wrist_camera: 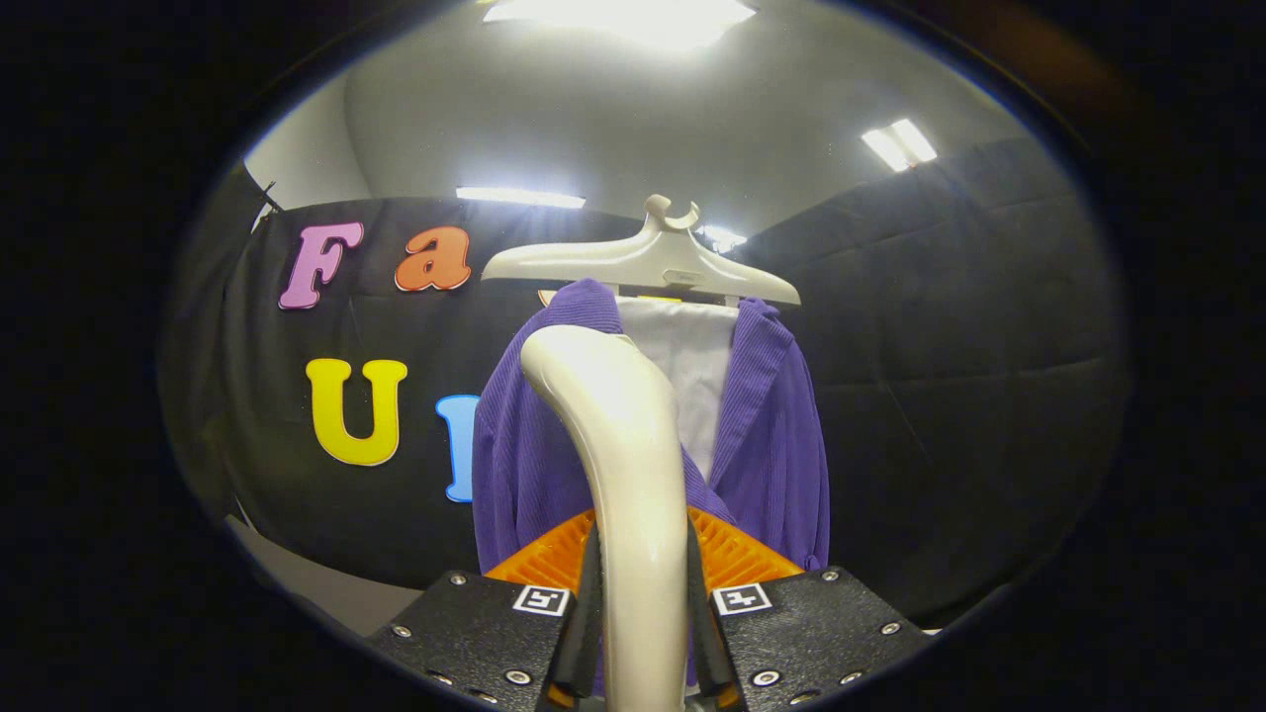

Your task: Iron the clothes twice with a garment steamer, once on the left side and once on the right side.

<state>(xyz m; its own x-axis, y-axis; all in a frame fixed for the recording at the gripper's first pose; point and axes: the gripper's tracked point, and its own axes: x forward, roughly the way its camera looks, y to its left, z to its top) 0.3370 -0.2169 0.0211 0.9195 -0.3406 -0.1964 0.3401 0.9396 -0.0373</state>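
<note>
A: What has the gripper (641, 583) got?

B: Both fingers are clamped on the steamer (623, 465), whose pale handle rises between them and curves over at the top.

A: And the garment?

B: The purple robe (767, 445) hangs just beyond the steamer, open over a white panel (692, 366). The hanger (643, 259) sits above the steamer. The ceiling lights (618, 15) are higher still.
</note>
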